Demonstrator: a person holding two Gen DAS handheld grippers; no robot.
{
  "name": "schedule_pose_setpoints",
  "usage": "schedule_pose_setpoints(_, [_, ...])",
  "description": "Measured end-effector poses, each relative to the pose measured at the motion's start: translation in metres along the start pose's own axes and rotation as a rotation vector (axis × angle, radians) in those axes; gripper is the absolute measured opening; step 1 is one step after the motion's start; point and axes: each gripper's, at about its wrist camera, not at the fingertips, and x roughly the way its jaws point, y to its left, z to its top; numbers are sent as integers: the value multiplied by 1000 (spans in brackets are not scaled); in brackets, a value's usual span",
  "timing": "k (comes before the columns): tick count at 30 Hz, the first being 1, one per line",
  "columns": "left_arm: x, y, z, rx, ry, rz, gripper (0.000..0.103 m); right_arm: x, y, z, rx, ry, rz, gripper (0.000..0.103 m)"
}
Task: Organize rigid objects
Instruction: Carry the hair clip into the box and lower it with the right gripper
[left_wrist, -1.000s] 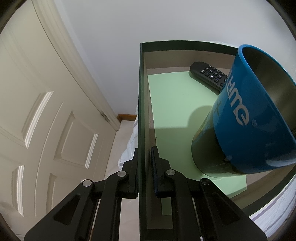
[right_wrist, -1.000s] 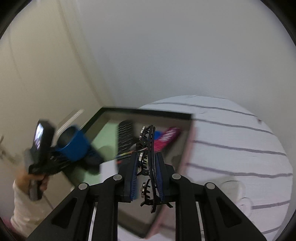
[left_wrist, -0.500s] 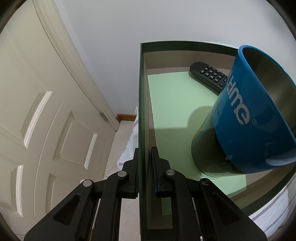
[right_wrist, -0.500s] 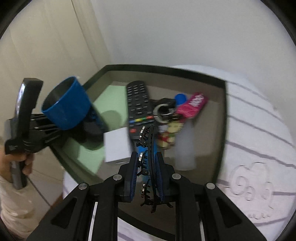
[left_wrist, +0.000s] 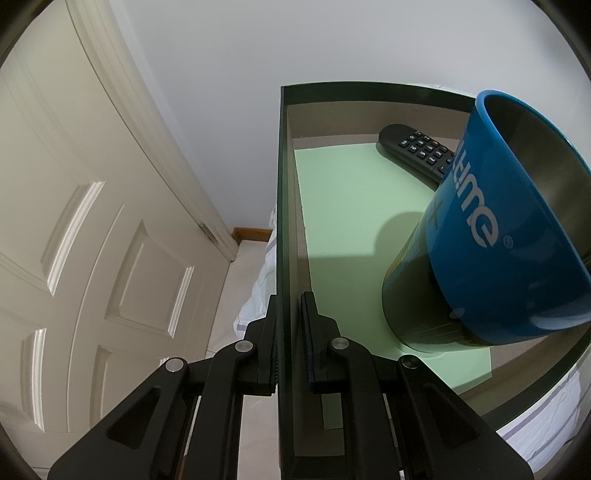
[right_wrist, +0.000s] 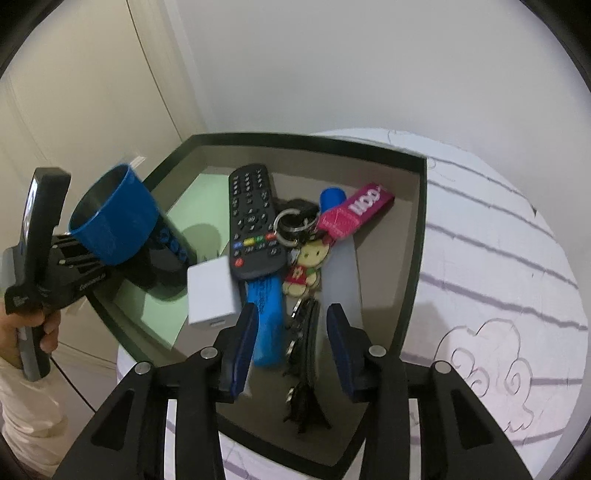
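Let your right gripper (right_wrist: 291, 343) finish opening so the black hair claw clip (right_wrist: 304, 354) between its jaws drops flat into the box (right_wrist: 410, 258), while your left gripper (left_wrist: 290, 343) holds its clenched grip on the box wall. Readable: "time" on the blue mug (left_wrist: 509, 236); the pink key tag's (right_wrist: 354, 212) lettering is unclear.

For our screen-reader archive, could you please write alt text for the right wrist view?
The right gripper, jaws opening, releases a black hair clip into a dark box holding a remote, keychains and a blue mug.
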Motion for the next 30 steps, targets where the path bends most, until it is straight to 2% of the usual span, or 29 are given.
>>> schedule_pose_setpoints(7, [0,0,0,0,0,0,8,17,-9,26,-25,10,-97,40])
schedule_pose_setpoints(10, [-1,1,0,2,-2,-1,8,31,-7,37,-54,44,-172,40])
schedule_pose_setpoints(19, [-1,3,0,10,-1,-6,8,56,-5,57,-79,89,-182,41])
schedule_pose_setpoints(24, [-2,1,1,15,-2,-1,8,62,-4,61,-102,147,-194,60])
schedule_pose_setpoints(30, [-3,3,1,9,1,-11,8,63,3,70,-181,160,-215,60])
